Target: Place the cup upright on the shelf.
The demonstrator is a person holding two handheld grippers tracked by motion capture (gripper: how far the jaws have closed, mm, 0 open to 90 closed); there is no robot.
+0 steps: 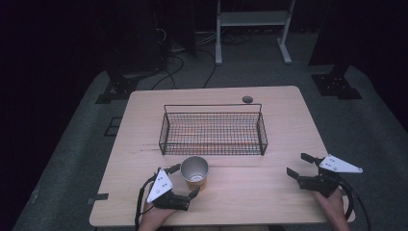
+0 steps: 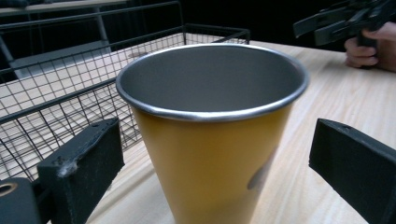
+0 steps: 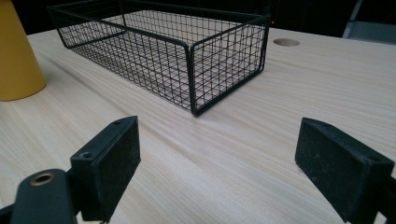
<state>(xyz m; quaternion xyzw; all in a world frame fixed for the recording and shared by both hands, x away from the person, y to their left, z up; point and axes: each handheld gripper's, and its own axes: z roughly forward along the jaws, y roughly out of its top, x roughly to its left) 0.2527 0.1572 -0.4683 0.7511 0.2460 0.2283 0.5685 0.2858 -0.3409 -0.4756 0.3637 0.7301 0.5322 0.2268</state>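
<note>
A yellow metal cup (image 1: 195,172) with a steel rim stands upright on the wooden table (image 1: 269,202), just in front of a black wire basket (image 1: 211,144). My left gripper (image 1: 185,180) is open, with one jaw on each side of the cup. In the left gripper view the cup (image 2: 210,154) sits between the two black pads (image 2: 84,158), and gaps show on both sides. My right gripper (image 1: 297,164) is open near the table's right front, with nothing between its jaws. In the right gripper view the cup (image 3: 16,56) stands far left and the basket (image 3: 187,56) lies ahead.
The basket holds nothing and spans the table's middle. A round grommet hole (image 1: 247,99) sits behind it near the far edge. Cables and stand legs (image 1: 250,43) lie on the floor beyond the table. Bare wood stretches between the two grippers.
</note>
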